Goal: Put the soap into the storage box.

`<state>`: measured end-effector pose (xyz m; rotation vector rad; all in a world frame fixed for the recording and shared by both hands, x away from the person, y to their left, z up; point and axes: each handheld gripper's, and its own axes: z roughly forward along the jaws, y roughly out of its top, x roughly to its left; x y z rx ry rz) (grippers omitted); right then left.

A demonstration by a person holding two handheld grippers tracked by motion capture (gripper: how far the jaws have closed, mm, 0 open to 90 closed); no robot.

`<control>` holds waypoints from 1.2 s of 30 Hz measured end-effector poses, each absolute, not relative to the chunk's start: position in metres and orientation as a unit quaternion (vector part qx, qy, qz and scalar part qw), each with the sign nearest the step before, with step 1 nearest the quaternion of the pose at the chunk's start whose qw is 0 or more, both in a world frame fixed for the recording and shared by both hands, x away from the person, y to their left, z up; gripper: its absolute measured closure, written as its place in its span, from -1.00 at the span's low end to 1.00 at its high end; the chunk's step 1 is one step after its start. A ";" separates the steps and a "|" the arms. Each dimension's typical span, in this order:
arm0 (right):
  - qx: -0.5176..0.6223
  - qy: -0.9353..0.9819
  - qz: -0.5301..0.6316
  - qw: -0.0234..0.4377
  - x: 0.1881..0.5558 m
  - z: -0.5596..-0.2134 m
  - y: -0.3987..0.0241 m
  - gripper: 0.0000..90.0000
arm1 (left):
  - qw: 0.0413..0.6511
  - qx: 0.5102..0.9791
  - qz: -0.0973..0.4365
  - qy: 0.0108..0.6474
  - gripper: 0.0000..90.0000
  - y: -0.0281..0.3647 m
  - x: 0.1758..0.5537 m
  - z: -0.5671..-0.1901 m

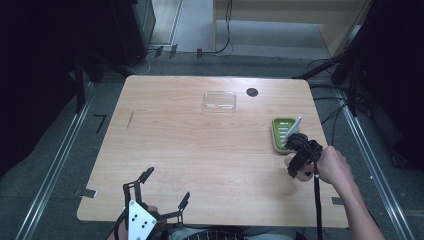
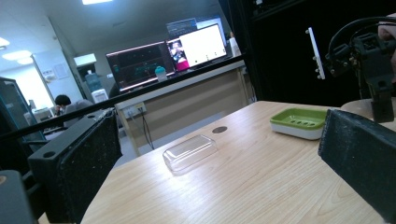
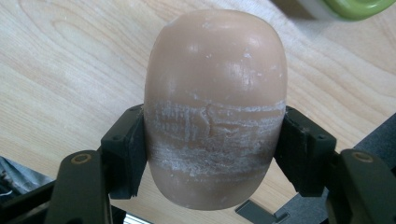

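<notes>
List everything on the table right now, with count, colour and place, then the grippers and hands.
soap bar: 1, tan, clamped between the right gripper's jaws near the table's right edge
soap dish: 1, green and white, right side of the table
clear lid: 1, transparent, far centre
round hole: 1, dark, far edge beside the lid
table: 1, light wood
left gripper: 1, black, open, near-left edge
right gripper: 1, black, shut on the soap
right hand: 1, holding the right gripper
</notes>
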<state>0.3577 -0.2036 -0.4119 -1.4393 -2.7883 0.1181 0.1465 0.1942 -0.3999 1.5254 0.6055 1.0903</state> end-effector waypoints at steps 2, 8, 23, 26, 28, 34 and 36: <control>-0.458 -0.888 0.037 0.000 0.359 -0.410 -0.204 -0.25 | 0.553 0.645 0.461 0.256 -1.00 0.194 0.147 -0.400; -0.462 -0.886 0.037 0.001 0.364 -0.409 -0.204 -0.25 | 0.553 0.645 0.461 0.255 -1.00 0.195 0.147 -0.400; -0.462 -0.886 0.040 0.000 0.376 -0.402 -0.204 -0.25 | 0.553 0.645 0.461 0.255 -1.00 0.194 0.146 -0.400; -0.463 -0.885 0.037 0.000 0.378 -0.400 -0.203 -0.25 | 0.553 0.645 0.461 0.255 -1.00 0.195 0.147 -0.400; -0.462 -0.886 0.038 -0.001 0.379 -0.399 -0.202 -0.25 | 0.553 0.645 0.461 0.255 -1.00 0.194 0.147 -0.400; -0.458 -0.888 0.041 -0.001 0.384 -0.398 -0.198 -0.25 | 0.552 0.646 0.461 0.256 -1.00 0.195 0.146 -0.400; -0.459 -0.888 0.039 0.000 0.387 -0.399 -0.198 -0.25 | 0.552 0.646 0.461 0.256 -1.00 0.195 0.146 -0.400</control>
